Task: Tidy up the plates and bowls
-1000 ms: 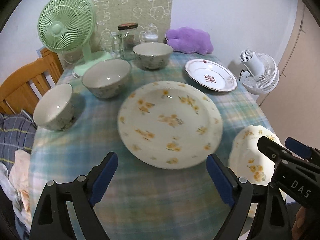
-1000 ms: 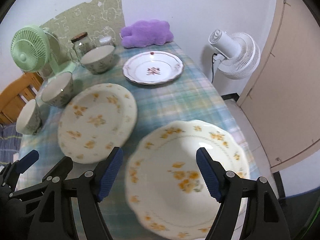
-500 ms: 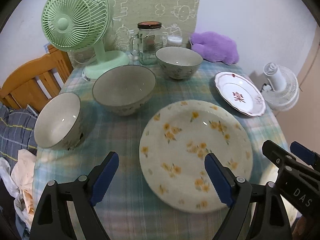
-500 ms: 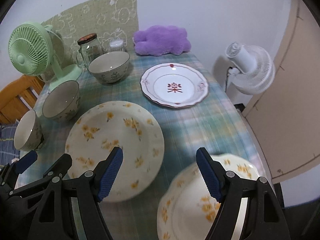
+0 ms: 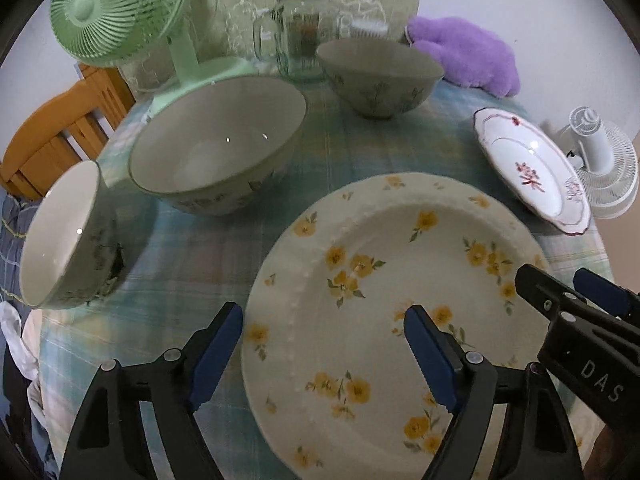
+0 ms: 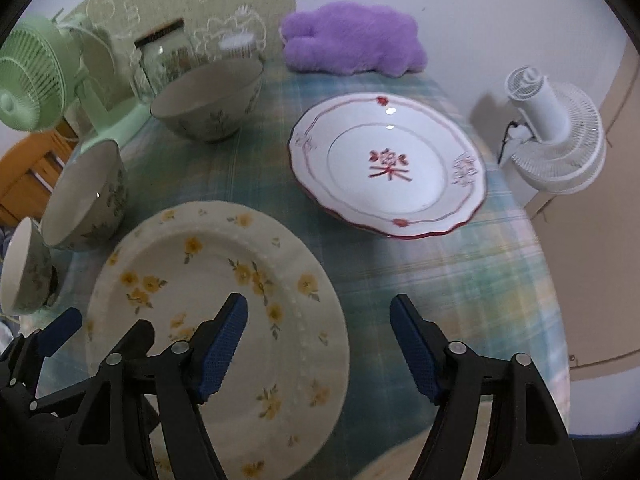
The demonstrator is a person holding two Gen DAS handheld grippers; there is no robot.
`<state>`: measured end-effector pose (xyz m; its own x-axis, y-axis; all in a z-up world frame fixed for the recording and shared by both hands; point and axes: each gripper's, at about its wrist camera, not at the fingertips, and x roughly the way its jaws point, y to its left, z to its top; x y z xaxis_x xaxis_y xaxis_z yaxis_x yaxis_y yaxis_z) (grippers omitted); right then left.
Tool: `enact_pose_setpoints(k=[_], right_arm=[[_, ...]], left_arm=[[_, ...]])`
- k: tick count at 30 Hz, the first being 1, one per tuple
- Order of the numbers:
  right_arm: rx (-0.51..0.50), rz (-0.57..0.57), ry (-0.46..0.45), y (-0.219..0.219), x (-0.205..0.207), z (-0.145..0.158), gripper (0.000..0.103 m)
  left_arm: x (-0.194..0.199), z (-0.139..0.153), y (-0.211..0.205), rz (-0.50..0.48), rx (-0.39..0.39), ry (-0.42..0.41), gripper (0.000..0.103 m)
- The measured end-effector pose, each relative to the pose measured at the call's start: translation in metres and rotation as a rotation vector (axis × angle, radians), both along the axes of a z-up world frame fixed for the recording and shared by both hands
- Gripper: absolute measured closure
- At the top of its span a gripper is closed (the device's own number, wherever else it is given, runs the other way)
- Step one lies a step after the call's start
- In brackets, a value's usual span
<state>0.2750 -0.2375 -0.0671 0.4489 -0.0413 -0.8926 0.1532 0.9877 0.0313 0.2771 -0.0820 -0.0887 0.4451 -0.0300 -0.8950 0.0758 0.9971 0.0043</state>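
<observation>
Plaid cloth covers the worktop (image 5: 328, 152), where the yellow-flowered plate (image 5: 384, 304) lies flat at lower centre. Both grippers tilt steeply down, jaws wide but just closing, gripping nothing: the left gripper (image 5: 324, 356) straddles the plate's left rim, the right gripper (image 6: 318, 350) its right rim. Bare cloth lies right; bowls (image 5: 216, 156) crowd the left.

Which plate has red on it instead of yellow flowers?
The smaller white plate with the wavy red rim and a red mark in its middle, on the side by the white fan. The big plate has yellow flowers.
</observation>
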Motion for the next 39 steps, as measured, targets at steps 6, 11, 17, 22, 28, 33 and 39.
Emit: enact_pose_setpoints(k=[6,11,17,22,28,33,39], right_arm=[[0.007,0.025,0.037,0.0,0.013,-0.02,0.033],[0.034,0.03,0.053,0.0,0.019,-0.029,0.037],[0.014,0.03,0.064,0.01,0.021,-0.028,0.042],[0.002,0.031,0.084,0.019,0.014,-0.025,0.041],[0.016,0.03,0.108,0.039,-0.007,-0.022,0.041],[0.022,0.05,0.124,0.062,-0.03,-0.021,0.041],[0.034,0.067,0.141,0.083,-0.059,-0.021,0.042]], left_arm=[[0.007,-0.013,-0.002,0.021,0.009,0.026,0.021],[0.008,-0.012,-0.002,0.019,0.009,0.021,0.021],[0.01,-0.008,0.004,0.013,-0.006,0.035,0.027],[0.0,-0.007,0.013,0.028,-0.008,0.055,0.027],[-0.025,-0.006,0.035,0.042,-0.001,0.069,0.027],[-0.052,-0.007,0.057,0.054,0.0,0.086,0.027],[-0.08,-0.007,0.071,0.041,-0.001,0.1,0.027]])
